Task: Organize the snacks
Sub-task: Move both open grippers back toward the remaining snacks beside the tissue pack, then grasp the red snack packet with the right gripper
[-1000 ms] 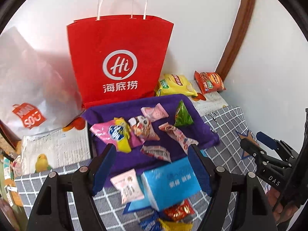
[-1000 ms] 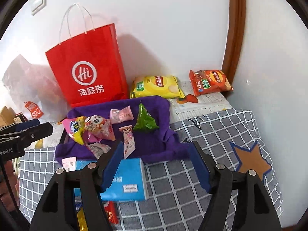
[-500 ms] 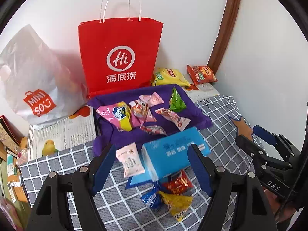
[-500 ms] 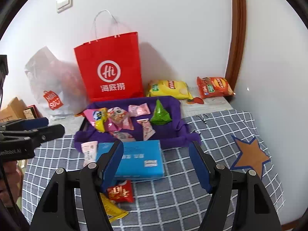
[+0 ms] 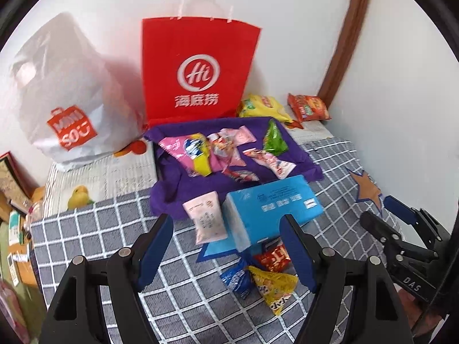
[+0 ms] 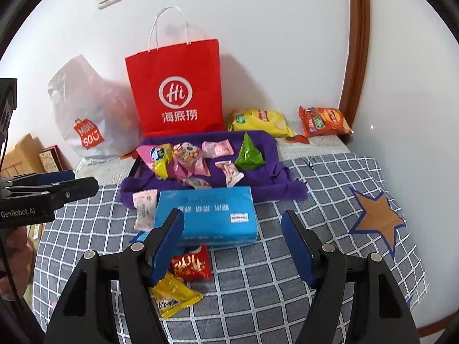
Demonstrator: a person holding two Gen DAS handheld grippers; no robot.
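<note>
Several small snack packets lie on a purple cloth (image 5: 301, 157) (image 6: 275, 189), among them a green packet (image 5: 274, 140) (image 6: 249, 154) and a pink-yellow one (image 5: 189, 154). A blue tissue pack (image 5: 272, 206) (image 6: 209, 215) sits in front of the cloth, with a pale pink packet (image 5: 206, 220) beside it. Red (image 5: 272, 258) (image 6: 190, 263), yellow (image 5: 274, 286) (image 6: 175, 295) and blue (image 5: 235, 278) packets lie on the checked cloth nearer me. My left gripper (image 5: 226, 249) and right gripper (image 6: 232, 243) are both open and empty, above the table front.
A red paper bag (image 5: 198, 68) and a white plastic bag (image 5: 71, 100) stand against the wall. A yellow chip bag (image 6: 258, 120) and an orange chip bag (image 6: 324, 120) lie at the back right. The checked tablecloth (image 6: 330, 189) has a star patch (image 6: 375, 218).
Both grippers have pulled back and up from the table, so more of the checked cloth and the packets in front of the tissue pack show. Both stay open.
</note>
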